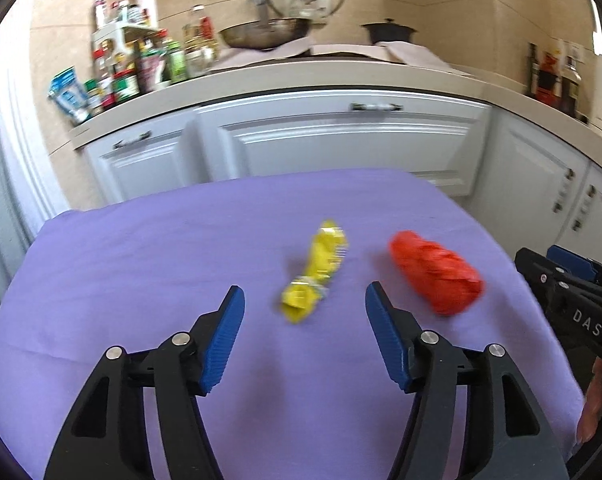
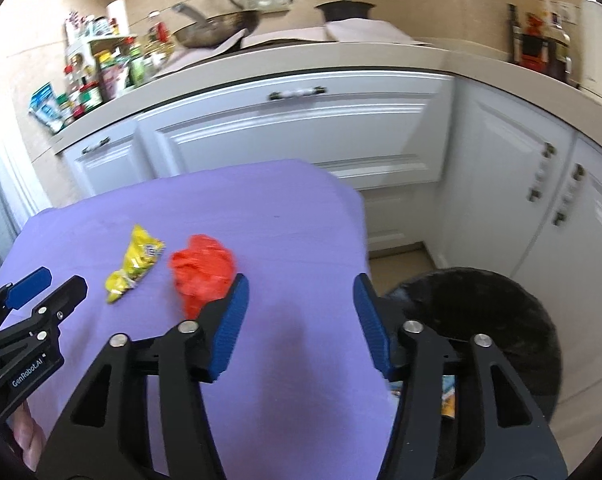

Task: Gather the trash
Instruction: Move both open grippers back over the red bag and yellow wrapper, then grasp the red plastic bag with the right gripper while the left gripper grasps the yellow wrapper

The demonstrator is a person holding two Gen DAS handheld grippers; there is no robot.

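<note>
A crumpled yellow wrapper [image 1: 315, 274] and a crumpled red bag [image 1: 435, 270] lie on the purple tablecloth [image 1: 181, 248]. My left gripper [image 1: 305, 312] is open and empty, its jaws on either side of the yellow wrapper's near end, a little above the cloth. My right gripper [image 2: 301, 308] is open and empty, with the red bag [image 2: 203, 274] just left of its left finger and the yellow wrapper [image 2: 137, 264] further left. A black trash bin [image 2: 481, 332] stands on the floor right of the table. Each gripper also shows at the edge of the other's view, the right one [image 1: 573, 284] and the left one [image 2: 41, 288].
White kitchen cabinets [image 1: 341, 140] and a counter with bottles [image 1: 141, 64], a wok [image 1: 265, 32] and a black pot [image 1: 389, 30] stand behind the table. The table's right edge [image 2: 365, 232] drops to the tiled floor beside the bin.
</note>
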